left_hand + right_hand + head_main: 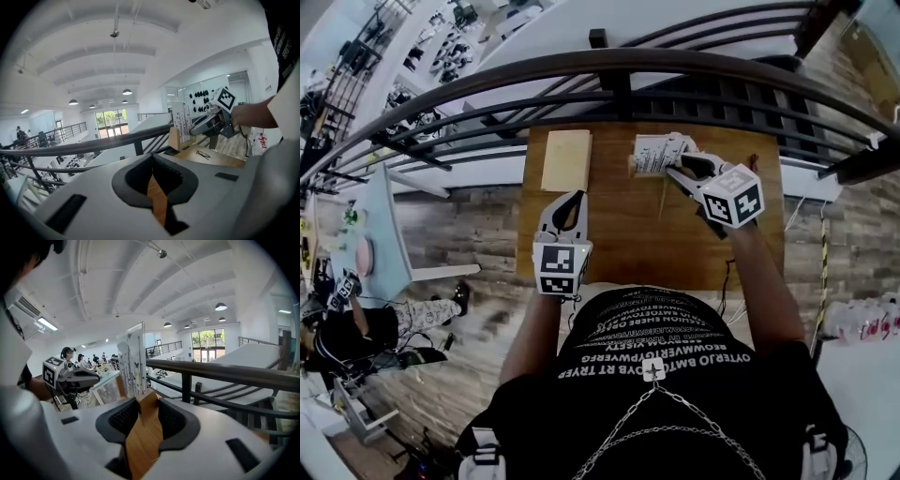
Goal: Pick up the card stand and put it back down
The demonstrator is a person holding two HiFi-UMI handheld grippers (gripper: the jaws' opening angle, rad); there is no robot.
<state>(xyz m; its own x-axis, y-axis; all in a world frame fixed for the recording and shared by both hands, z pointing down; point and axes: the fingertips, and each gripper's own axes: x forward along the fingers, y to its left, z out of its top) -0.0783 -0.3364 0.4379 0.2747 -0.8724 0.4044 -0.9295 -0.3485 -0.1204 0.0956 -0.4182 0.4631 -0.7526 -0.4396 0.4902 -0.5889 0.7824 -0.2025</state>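
One wooden surface [619,234] by a dark railing [581,70], high in a big white hall. We count one card stand [656,153] — near the far edge, pinched by our right tongs [673,171] — one tan board [566,159], and closed, empty left tongs [575,197].

Bare wood runs down the middle of the table [619,239], an open lane between the left gripper [578,195], jaws together over the near-left part, and the right gripper [669,168] at the far right. A dark railing [619,67] curves just beyond the far edge, walling off that side. A pale board [566,159] lies flat at the far left. The card stand [654,150], clamped in the right gripper, rises upright near it, with a clear gap between the two. A thin object [663,202] lies on the wood beside the stand — a low snag.
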